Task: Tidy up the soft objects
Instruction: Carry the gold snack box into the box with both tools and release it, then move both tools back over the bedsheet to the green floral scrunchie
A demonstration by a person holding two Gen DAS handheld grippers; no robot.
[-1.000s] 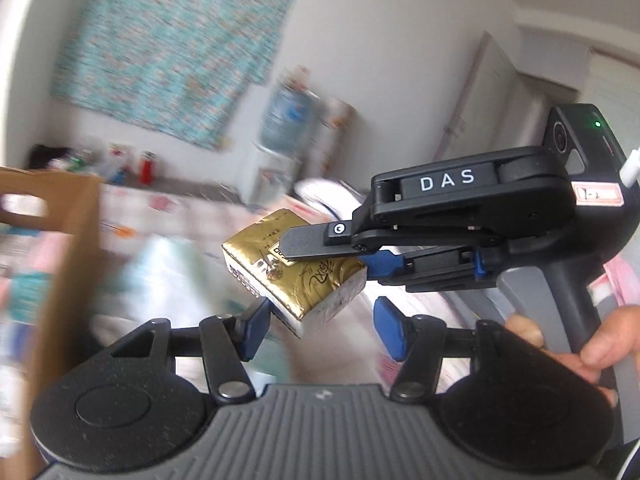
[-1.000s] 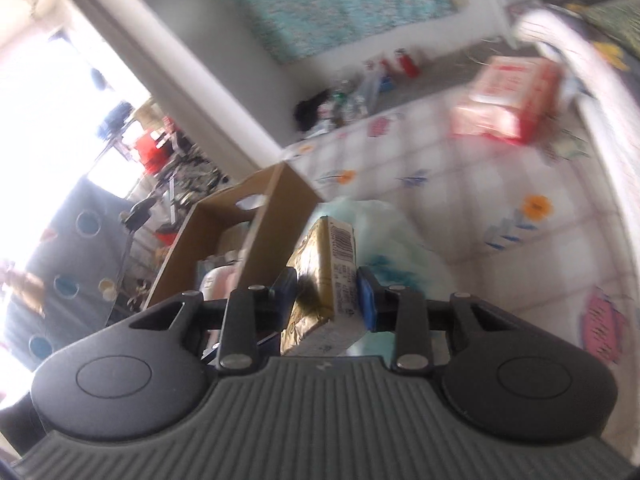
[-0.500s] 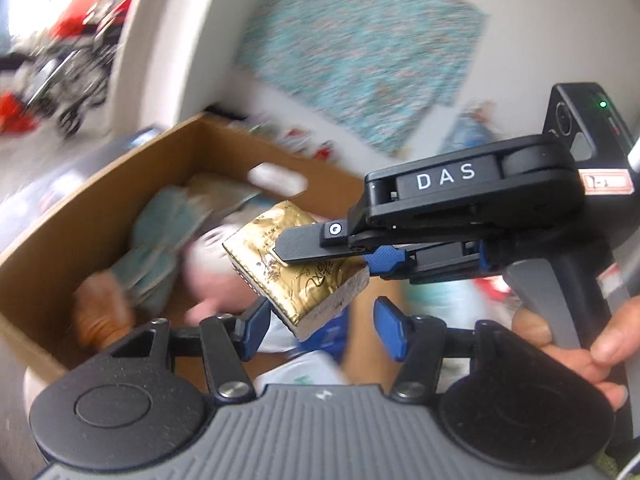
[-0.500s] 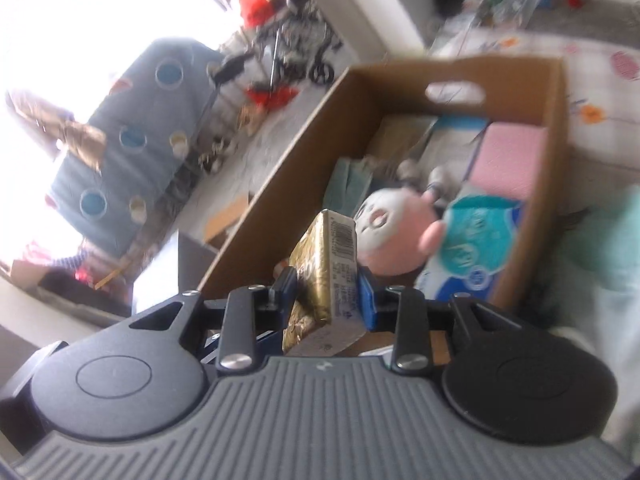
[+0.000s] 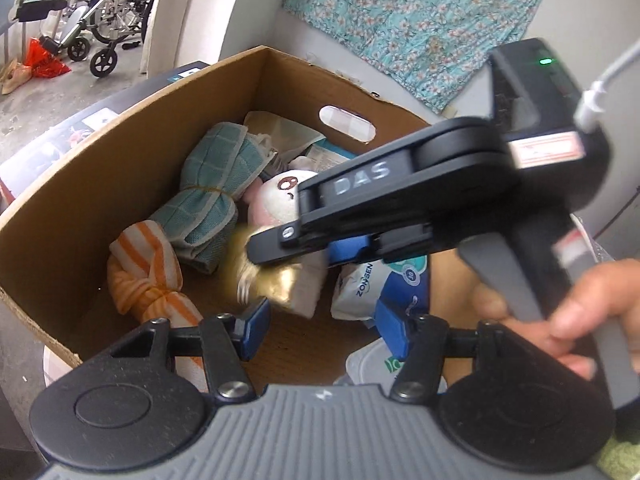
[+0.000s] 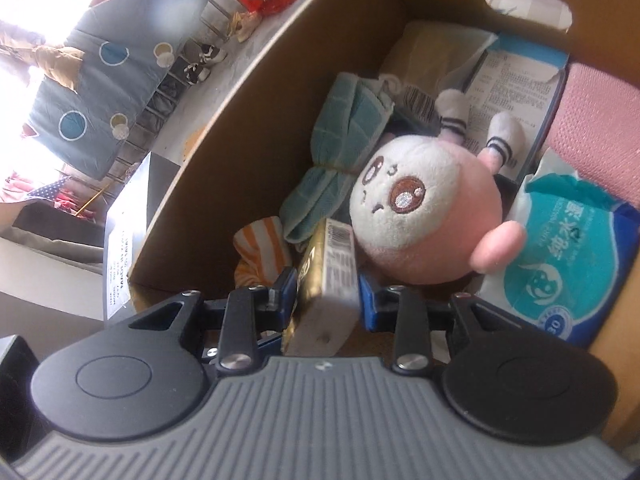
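My right gripper [image 6: 327,294] is shut on a gold tissue pack [image 6: 328,280] and holds it low inside the cardboard box [image 6: 224,152]. In the left wrist view the right gripper [image 5: 304,244] reaches in from the right with the blurred gold pack [image 5: 280,284] under it. My left gripper [image 5: 322,328] is open and empty above the box's near side [image 5: 44,272]. In the box lie a pink plush toy [image 6: 424,216], a rolled teal towel [image 5: 212,204], an orange striped cloth [image 5: 148,276] and blue wet-wipe packs [image 6: 560,260].
A pink sponge-like block [image 6: 600,120] and a printed package [image 6: 516,80] lie at the box's far end. A floral cloth [image 5: 416,20] hangs on the wall behind. Wheelchairs [image 5: 100,24] stand on the floor to the left. A dark box [image 5: 80,120] sits beside the carton.
Both grippers swung from the bed over to the box. The right gripper has dropped the gold pack down into the box, beside the plush toy.
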